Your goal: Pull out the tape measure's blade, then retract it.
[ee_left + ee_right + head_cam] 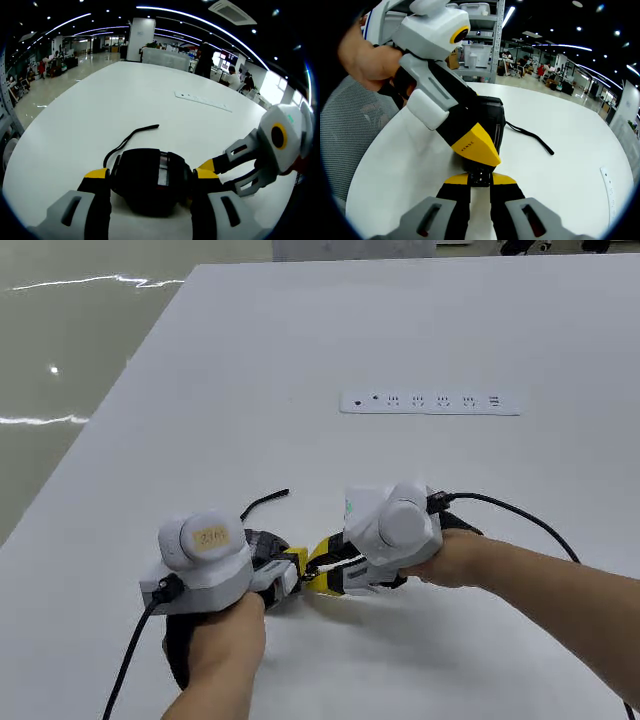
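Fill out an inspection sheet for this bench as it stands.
Surface: white table, no marks seen.
Job's things: black tape measure on the table, its strap trailing away; the blade looks not yet drawn out.
Clutter: white power strip lying flat beyond the work, nothing seen plugged in.
Tongs: left tongs shut on the tape measure's sides; right tongs shut on the blade tip at its front.
Cables: right cable runs back from the right tongs, left cable from the left tongs; both black.
Surroundings: glossy floor, shelves, distant people.
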`<state>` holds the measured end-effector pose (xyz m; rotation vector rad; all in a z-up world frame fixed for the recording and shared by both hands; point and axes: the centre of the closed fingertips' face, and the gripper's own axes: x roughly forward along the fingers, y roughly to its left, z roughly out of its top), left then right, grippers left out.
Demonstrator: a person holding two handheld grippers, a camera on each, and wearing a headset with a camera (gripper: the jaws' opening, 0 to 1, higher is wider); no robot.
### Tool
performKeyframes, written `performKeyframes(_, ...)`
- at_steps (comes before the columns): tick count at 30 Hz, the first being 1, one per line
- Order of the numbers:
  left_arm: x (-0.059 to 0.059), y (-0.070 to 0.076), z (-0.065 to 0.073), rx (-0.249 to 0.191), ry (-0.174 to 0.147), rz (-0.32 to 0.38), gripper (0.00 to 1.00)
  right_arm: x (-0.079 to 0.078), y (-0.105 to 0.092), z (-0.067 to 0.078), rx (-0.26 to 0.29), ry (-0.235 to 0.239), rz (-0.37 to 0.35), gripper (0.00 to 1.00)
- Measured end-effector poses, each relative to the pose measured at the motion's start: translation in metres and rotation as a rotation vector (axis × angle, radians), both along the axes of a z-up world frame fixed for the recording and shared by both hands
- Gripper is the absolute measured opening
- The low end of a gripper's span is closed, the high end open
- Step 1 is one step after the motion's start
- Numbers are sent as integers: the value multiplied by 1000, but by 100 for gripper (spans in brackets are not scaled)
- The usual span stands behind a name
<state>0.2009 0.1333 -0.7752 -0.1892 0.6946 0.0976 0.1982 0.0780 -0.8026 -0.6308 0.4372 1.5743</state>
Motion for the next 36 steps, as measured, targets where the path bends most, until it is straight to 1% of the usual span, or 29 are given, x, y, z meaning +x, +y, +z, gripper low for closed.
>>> performKeyframes(2,-1,0,0,1,0,-1,60,-2,0,1,-1,-1,1,14)
performKeyframes(6,6,6,-7,1,1,-1,60,-1,2,0,-2,-2,-1,14)
performKeyframes(7,3,3,-3,0,1,-1,60,0,2,-1,-3,-2,-2,14)
performKeyframes(9,0,1,-1,2,0,0,60,-1,2,0,-4,0,-3,14)
performKeyframes(13,2,2,-2,5,0,0,60,-2,2,2,-4,5,-15,14)
performKeyframes(16,1,1,-2,9,2,-1,61,0,3,-3,-7,8,-23,15)
performKeyframes(19,0,-1,-2,21,5,-6,61,-2,2,-2,-12,11,-31,15)
performKeyframes(22,2,-1,-4,40,7,-12,61,0,2,-7,-14,16,-41,15)
performKeyframes(23,0,-3,-2,47,6,-13,62,0,2,-7,-10,15,-44,15)
performKeyframes(24,-1,-3,-1,37,5,-7,62,-1,1,-5,-6,17,-48,15)
performKeyframes(25,0,-2,-3,38,6,-8,62,-2,0,-4,-3,13,-47,15)
performKeyframes(28,2,0,-3,37,6,-4,62,0,1,-5,2,20,-57,15)
performKeyframes(31,0,-3,-1,35,7,-2,63,-2,1,-2,4,14,-58,15)
performKeyframes(34,2,0,-4,31,8,3,63,-1,1,-3,9,19,-71,16)
performKeyframes(36,0,-2,-2,31,9,2,63,1,0,-5,8,21,-76,17)
